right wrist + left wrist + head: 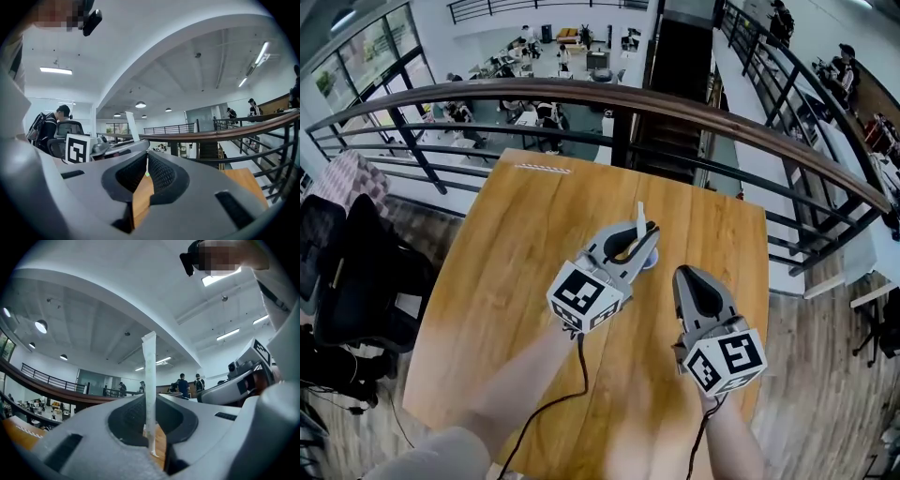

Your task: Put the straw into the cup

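Note:
A white paper-wrapped straw (640,216) stands upright over the wooden table (516,253), with my left gripper (643,236) shut on its lower part. In the left gripper view the straw (150,380) rises between the closed pads of the left gripper (151,437). Under that gripper's tip a pale round rim (652,263) peeks out, possibly the cup; most of it is hidden. To the right, my right gripper (685,275) hovers beside the left one with its jaws together. In its own view the right gripper (146,161) is shut, and the left gripper (117,147) and straw (131,125) show at left.
The table ends at a curved railing (694,112) over a drop to a lower floor. A black office chair (356,272) stands at the table's left. A thin white strip (542,168) lies at the far edge. Cables (581,375) trail from both grippers toward me.

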A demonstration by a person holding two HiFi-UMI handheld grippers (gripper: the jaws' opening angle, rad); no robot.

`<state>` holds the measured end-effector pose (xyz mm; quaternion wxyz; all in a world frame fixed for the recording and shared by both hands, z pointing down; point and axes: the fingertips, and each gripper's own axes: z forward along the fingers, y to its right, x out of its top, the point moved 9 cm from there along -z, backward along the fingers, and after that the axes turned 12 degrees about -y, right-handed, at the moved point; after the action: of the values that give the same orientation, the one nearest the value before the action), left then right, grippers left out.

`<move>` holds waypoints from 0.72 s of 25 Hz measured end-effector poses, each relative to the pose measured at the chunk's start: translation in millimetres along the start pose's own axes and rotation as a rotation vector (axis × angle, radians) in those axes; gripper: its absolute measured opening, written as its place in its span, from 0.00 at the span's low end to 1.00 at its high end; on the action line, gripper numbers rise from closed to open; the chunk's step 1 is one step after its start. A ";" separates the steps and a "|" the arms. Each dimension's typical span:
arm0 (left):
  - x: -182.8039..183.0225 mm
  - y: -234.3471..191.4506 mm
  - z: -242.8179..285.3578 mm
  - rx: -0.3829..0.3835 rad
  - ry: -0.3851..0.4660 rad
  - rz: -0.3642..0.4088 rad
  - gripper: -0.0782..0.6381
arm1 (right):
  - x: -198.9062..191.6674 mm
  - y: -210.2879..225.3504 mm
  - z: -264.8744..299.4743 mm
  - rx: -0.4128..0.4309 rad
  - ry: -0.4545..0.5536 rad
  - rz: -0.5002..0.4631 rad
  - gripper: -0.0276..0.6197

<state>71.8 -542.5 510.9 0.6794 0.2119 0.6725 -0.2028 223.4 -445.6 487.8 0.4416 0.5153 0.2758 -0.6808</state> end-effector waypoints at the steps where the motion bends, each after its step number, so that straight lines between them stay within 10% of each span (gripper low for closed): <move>1: -10.6 -0.9 6.5 0.001 -0.009 -0.005 0.16 | -8.1 2.9 2.2 0.000 -0.010 0.003 0.08; 18: -114.5 -19.0 57.4 0.044 -0.202 -0.065 0.16 | -90.0 22.2 -3.9 -0.002 -0.074 0.168 0.08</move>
<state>107.1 -591.5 625.4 0.7320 0.1833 0.6026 -0.2599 252.0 -424.0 573.4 0.5076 0.5105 0.2159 -0.6597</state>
